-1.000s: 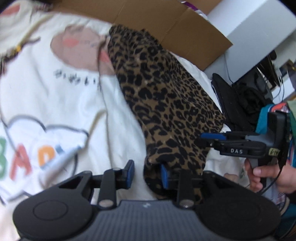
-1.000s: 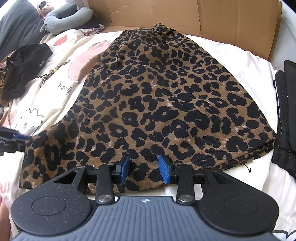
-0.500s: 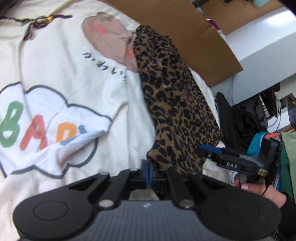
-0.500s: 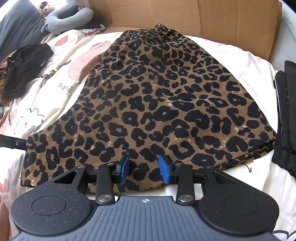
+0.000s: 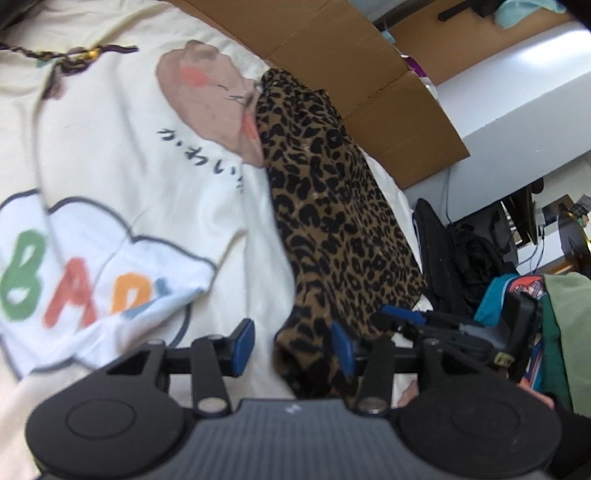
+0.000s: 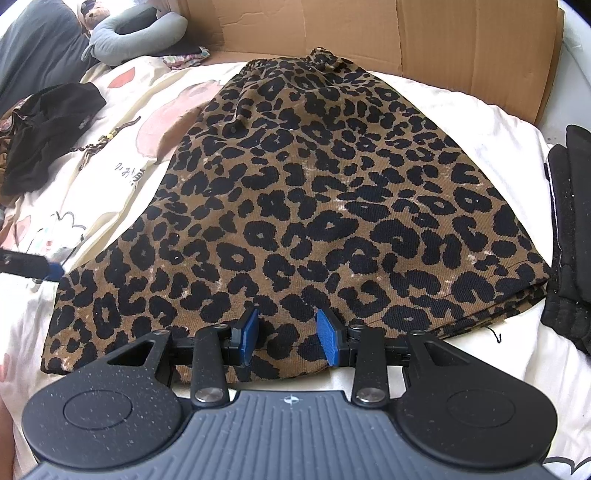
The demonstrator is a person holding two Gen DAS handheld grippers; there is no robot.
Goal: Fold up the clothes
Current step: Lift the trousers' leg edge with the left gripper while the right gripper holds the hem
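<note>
A leopard-print skirt (image 6: 314, 206) lies flat on the printed bedsheet (image 6: 461, 122), waistband at the far end, hem nearest me. My right gripper (image 6: 289, 338) hovers over the middle of the near hem, its blue pads apart and the cloth lying flat under them. In the left wrist view the skirt (image 5: 332, 206) runs away up the frame. Its near left corner sits between the pads of my left gripper (image 5: 291, 347), close to the right pad, and those jaws are opening. The right gripper's blue fingertip (image 5: 402, 317) shows just right of that corner.
A cardboard sheet (image 6: 443, 33) stands behind the bed. A black garment (image 6: 48, 125), a beaded cord (image 6: 107, 138) and a grey neck pillow (image 6: 136, 35) lie at the left. Dark folded clothing (image 6: 570, 221) lies along the right edge. A person's hand (image 5: 535, 400) holds the right gripper.
The left gripper was open beside the skirt's corner, shut at it half a second ago, and now stands apart again. Its view swung and rolled. The right gripper has not moved.
</note>
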